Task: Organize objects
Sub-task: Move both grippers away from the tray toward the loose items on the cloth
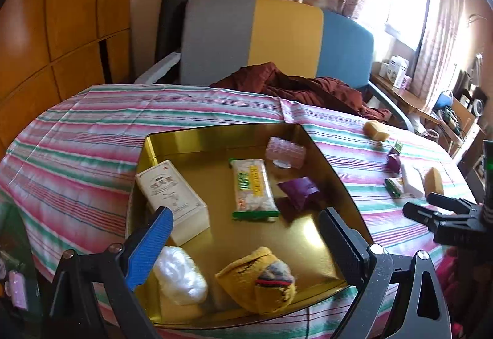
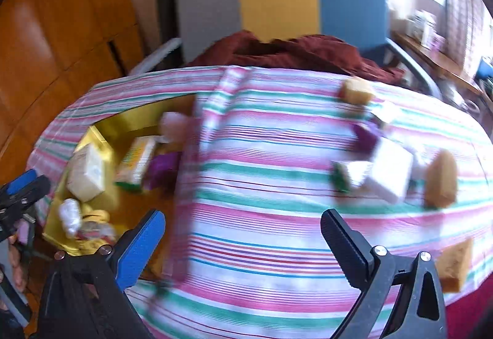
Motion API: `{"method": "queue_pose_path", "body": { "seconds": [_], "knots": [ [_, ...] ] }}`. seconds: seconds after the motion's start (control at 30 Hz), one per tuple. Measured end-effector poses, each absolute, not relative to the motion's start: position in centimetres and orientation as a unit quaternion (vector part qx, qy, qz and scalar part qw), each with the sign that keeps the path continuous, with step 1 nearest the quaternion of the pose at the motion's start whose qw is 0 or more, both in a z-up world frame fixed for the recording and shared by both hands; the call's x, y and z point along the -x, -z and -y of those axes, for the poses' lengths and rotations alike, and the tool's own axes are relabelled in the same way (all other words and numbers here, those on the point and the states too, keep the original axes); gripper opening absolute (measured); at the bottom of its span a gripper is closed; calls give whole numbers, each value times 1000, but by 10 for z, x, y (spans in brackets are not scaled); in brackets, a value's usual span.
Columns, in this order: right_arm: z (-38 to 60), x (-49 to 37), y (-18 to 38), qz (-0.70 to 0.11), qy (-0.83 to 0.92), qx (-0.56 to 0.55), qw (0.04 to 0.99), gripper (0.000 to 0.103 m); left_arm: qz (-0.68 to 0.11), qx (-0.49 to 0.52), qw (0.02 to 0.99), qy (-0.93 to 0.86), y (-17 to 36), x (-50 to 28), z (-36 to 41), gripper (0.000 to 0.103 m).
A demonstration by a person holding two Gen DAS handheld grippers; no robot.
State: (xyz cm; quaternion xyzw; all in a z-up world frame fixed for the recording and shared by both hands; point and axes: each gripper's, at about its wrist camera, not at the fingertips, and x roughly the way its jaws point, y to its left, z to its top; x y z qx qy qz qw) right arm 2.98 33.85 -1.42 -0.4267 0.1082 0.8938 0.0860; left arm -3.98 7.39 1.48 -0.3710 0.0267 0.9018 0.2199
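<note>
A gold tray [image 1: 215,134] on the striped cloth holds a white box [image 1: 172,197], a cotton pack [image 1: 251,188], a purple packet [image 1: 300,189], a pink pill case [image 1: 285,151], a white bag [image 1: 180,275] and a yellow knitted piece [image 1: 262,280]. My left gripper [image 1: 245,212] hangs open over the tray's near half, nothing between its fingers. My right gripper [image 2: 242,215] stands open over bare cloth, right of the tray [image 2: 129,120]. Beyond it lie a white box [image 2: 391,175], a green packet [image 2: 348,175], a purple packet [image 2: 365,135] and three yellow sponges [image 2: 440,181]. The right wrist view is blurred.
A chair with a grey, yellow and blue back [image 1: 277,40] stands behind the table, a dark red cloth [image 1: 308,86] heaped on it. Wooden cabinets [image 1: 61,30] fill the left. A cluttered shelf [image 1: 400,74] sits under the window at right.
</note>
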Motion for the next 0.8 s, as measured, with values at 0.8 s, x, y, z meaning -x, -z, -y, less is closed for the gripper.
{"method": "queue_pose_path", "body": {
  "seconds": [0.8],
  "knots": [
    [-565, -148, 18, -343, -821, 361, 280, 103, -134, 358, 372, -846, -25, 21, -218, 96]
  ]
}}
